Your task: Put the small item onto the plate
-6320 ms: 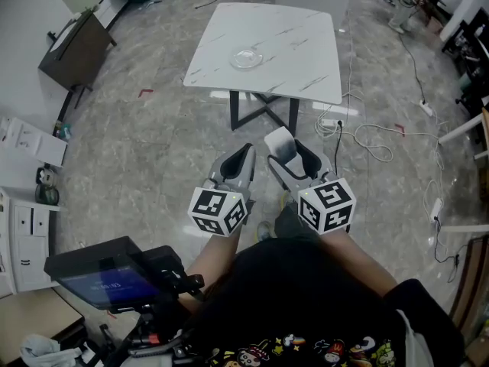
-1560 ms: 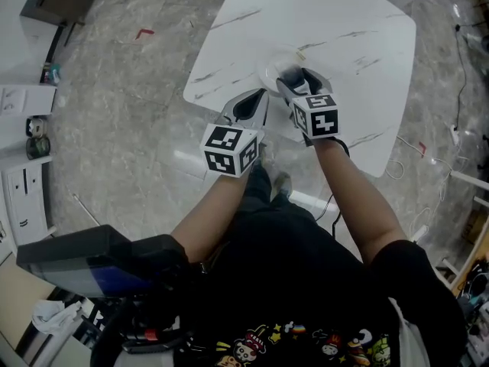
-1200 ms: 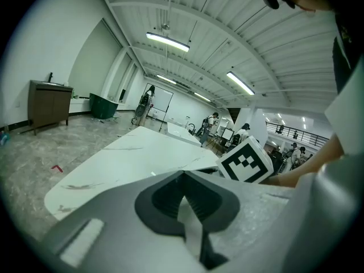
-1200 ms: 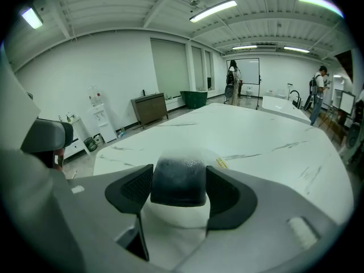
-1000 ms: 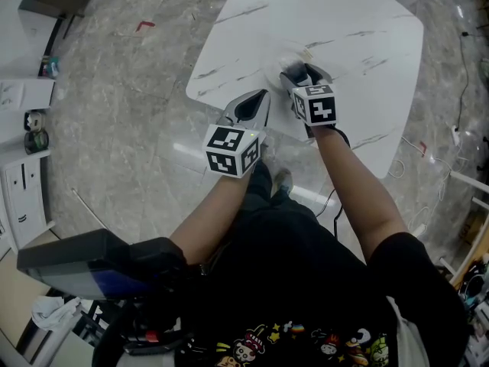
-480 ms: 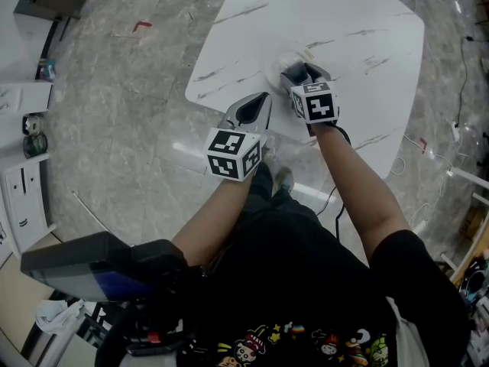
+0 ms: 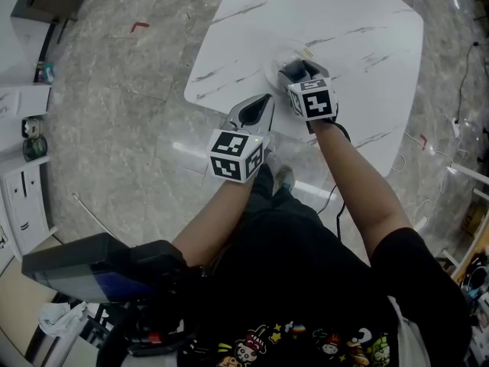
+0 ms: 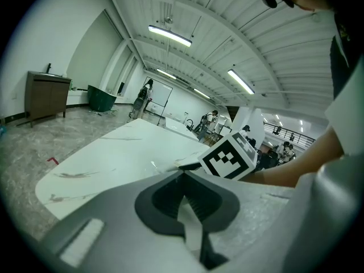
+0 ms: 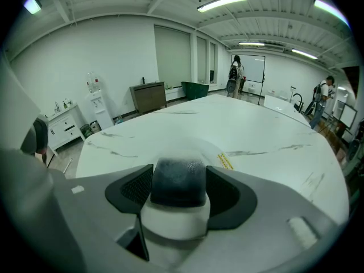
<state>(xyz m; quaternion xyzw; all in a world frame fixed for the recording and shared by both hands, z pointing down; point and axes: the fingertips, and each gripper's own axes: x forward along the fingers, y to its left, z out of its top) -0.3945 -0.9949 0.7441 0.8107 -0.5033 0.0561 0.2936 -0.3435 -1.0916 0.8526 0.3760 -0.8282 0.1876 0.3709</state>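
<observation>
Your left gripper [image 7: 256, 112] hung by the table's near edge, jaws pressed together on nothing. Over the last second your right gripper [image 7: 299, 70] had crept forward above the clear plate [image 7: 273, 69] on the marble table [image 7: 351, 21], jaws clamped on the small item [image 9: 177, 189], so only lowering and release seemed left. The item looked squat, a dark rounded top on a white base.

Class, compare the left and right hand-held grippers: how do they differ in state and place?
The left hand-held gripper is shut on nothing; the right hand-held gripper grips the small item. Left sits by the table edge; right is at the plate. Both carry marker cubes.
</observation>
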